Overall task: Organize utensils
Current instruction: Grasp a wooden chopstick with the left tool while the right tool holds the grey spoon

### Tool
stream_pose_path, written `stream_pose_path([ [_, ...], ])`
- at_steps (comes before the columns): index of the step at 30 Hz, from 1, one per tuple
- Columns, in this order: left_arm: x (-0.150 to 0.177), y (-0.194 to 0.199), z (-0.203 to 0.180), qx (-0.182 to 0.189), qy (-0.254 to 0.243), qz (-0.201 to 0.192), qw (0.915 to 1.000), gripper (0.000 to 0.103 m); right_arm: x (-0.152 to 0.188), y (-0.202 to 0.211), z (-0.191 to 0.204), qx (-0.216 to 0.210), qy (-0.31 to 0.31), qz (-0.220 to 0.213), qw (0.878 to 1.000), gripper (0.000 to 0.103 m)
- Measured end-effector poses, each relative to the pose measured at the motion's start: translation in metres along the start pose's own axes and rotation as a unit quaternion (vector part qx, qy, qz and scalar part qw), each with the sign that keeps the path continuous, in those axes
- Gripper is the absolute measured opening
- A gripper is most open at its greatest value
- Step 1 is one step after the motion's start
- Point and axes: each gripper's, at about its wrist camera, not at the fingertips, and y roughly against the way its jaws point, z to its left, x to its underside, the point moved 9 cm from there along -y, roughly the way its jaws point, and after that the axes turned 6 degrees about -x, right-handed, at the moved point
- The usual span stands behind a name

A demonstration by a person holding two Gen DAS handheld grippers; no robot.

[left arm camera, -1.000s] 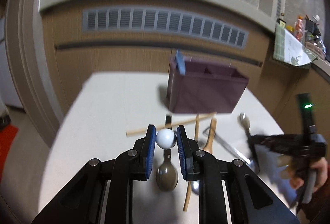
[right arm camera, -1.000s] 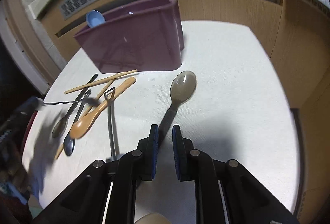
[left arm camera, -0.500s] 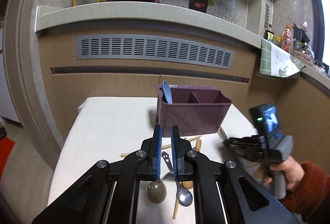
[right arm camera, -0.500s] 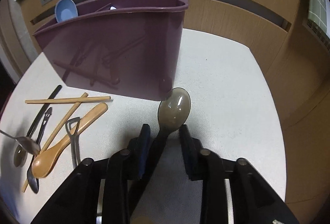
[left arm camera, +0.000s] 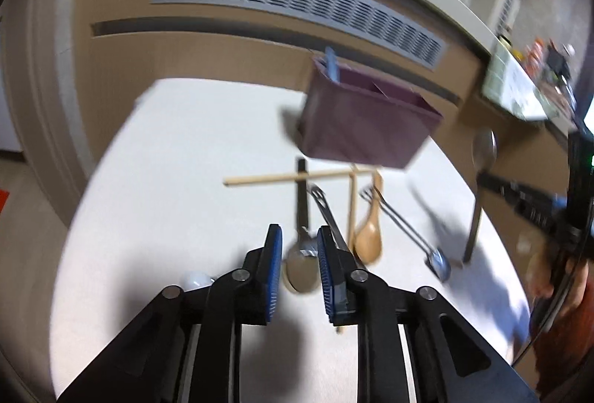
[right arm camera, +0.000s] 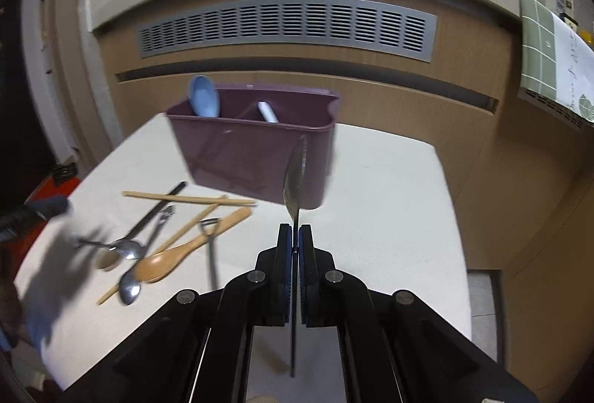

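Indoor light is dim and warm. The white tabletop (left arm camera: pixel 178 180) is the brightest surface, though soft dark shadows pool under the gripper bodies. Fisheye curvature bends the vent grille (right arm camera: pixel 286 28) and wall lines, and black vignetting fills the corners. Motion blur smears the purple caddy (left arm camera: pixel 364 128) and the scattered utensils; the right wrist view is somewhat sharper.

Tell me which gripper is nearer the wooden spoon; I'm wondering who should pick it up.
Left. The left gripper hovers open just beside the wooden spoon, over the pile. The right gripper, shut on a translucent grey spoon, is farther off.
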Motion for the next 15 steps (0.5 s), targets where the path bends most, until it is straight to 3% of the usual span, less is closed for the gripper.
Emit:
stream_pose_path([
  [7,0.002,-0.001,0.001,-0.006,-0.014,-0.002,0.9999,0.028,0.000,0.016,0.014,-0.009,0.021,-0.022,1.000,0.002],
  [10,-0.016,-0.006,0.004,0.007,-0.025,0.003,0.9997,0.028,0.001,0.018,0.014,-0.012,0.022,-0.025,0.999,0.002],
  [13,-0.043,-0.033,-0.015,0.059,-0.095,0.030,0.9933,0.028,0.000,0.013,0.017,-0.027,0.017,-0.018,0.999,0.002],
  [15,-0.051,-0.054,-0.026,0.063,-0.145,0.046,0.9864,0.028,0.000,0.012,0.018,-0.028,0.013,-0.019,0.999,0.002],
])
